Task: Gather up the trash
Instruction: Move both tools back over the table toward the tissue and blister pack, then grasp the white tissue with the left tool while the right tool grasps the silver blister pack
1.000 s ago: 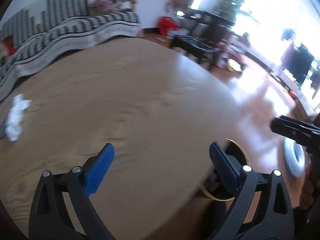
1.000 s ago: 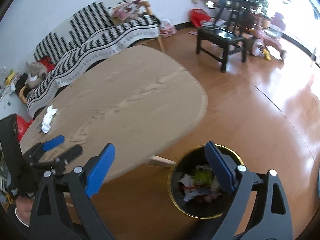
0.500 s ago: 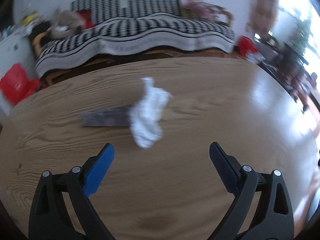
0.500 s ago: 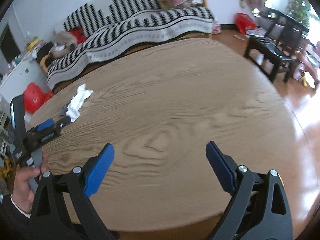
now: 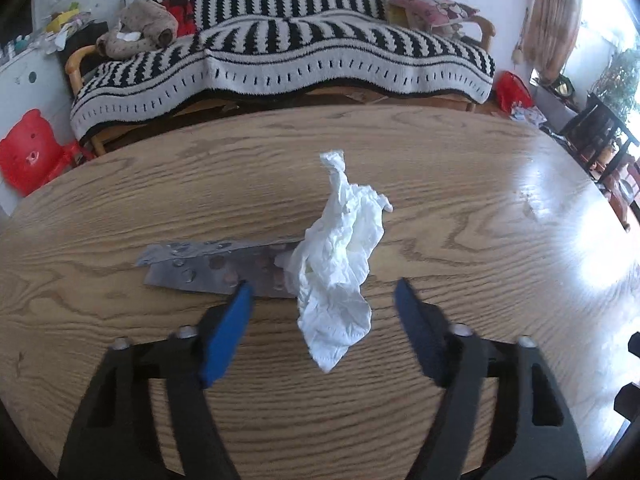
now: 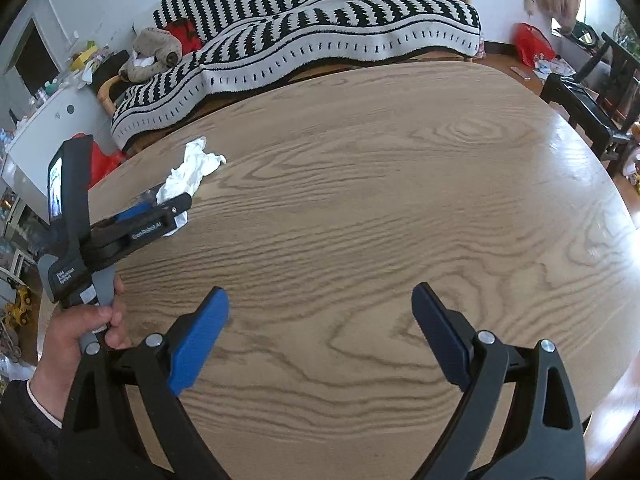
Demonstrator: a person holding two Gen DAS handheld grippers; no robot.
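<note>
- Since the earlier frame we have swung both grippers off the floor side and over the wooden table (image 6: 400, 200); a striped sofa (image 5: 280, 52) stands behind it.
- Our right gripper (image 6: 320, 332) hangs over bare wood, jaws spread, gripping nothing.
- Our left gripper (image 5: 324, 300) has its jaws closing around the crumpled white tissue (image 5: 340, 264), pads not yet pressing it.
- That tissue partly covers a silver blister pack (image 5: 216, 268) lying flat.

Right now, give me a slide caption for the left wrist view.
Left hand-held gripper closing around a crumpled white tissue lying over a foil blister pack on the wooden table.
</note>
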